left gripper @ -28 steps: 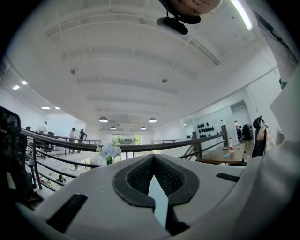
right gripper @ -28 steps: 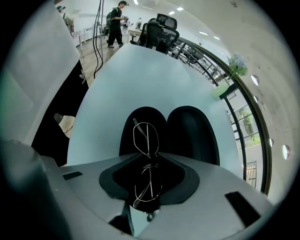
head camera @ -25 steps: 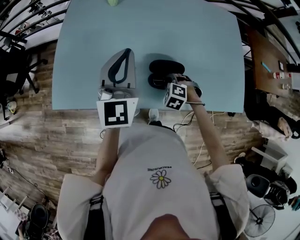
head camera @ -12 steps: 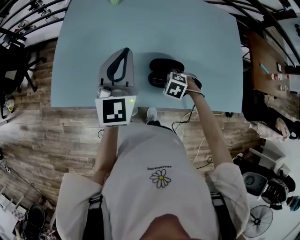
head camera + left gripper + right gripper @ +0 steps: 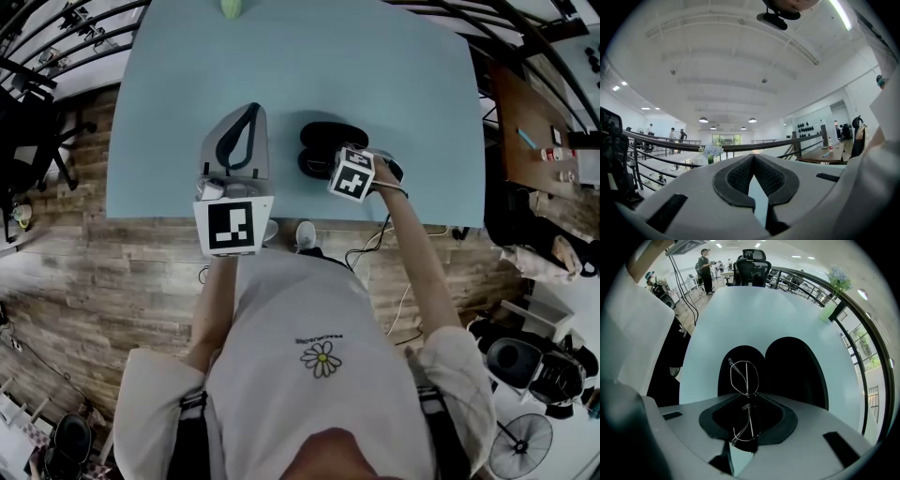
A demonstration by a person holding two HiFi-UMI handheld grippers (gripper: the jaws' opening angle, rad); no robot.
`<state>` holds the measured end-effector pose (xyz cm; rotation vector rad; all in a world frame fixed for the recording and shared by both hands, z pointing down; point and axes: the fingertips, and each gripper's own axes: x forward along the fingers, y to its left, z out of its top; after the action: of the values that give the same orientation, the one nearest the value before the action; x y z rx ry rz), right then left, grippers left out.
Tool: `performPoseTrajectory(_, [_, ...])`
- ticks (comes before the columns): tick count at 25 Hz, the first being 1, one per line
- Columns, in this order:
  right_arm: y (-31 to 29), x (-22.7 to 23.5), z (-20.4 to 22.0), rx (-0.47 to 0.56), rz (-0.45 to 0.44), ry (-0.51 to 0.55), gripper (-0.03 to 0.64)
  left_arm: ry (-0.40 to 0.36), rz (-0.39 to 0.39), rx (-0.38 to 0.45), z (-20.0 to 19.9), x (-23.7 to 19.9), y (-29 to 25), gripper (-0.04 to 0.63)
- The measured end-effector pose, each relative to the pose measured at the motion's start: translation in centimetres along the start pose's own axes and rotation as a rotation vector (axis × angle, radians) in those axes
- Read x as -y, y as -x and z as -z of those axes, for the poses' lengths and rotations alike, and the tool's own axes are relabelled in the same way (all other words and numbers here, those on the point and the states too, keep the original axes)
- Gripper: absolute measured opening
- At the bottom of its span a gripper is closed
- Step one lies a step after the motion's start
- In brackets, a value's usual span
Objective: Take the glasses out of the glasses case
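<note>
The right hand-held gripper [image 5: 750,395] is still clenching the glasses [image 5: 744,377] at the open glasses case [image 5: 797,369], having tilted slightly; the left hand-held gripper [image 5: 753,158] is staying closed and empty.

Blue table [image 5: 394,75] bears an open glasses case [image 5: 323,139].

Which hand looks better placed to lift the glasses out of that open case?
Right. The right gripper points down over the open case, jaws closed on the bridge of the glasses. The left gripper lies level beside it, aimed away, holding nothing.
</note>
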<state>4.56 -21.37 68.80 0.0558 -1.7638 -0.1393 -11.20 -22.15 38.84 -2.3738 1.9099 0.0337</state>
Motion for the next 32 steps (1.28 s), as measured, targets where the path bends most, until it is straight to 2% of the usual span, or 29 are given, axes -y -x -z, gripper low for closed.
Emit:
performPoseTrajectory(12, [1.0,0.7,-0.3,0.021,0.045,0.014,0.081,-0.013,-0.004,0.010,-0.7,-0.1,0.1,0.015])
performPoseTrajectory(23, [5.4,3.1,-1.5,0.049,0.172,0.055,0.081,-0.025,0.030,0.037,-1.8,1.3,-0.4,0.017])
performPoseTrajectory(32, [10.5,6.3,-2.6,0.101,0.328,0.079,0.081,-0.052,0.045,0.065,-3.1,1.9,-1.2,0.015])
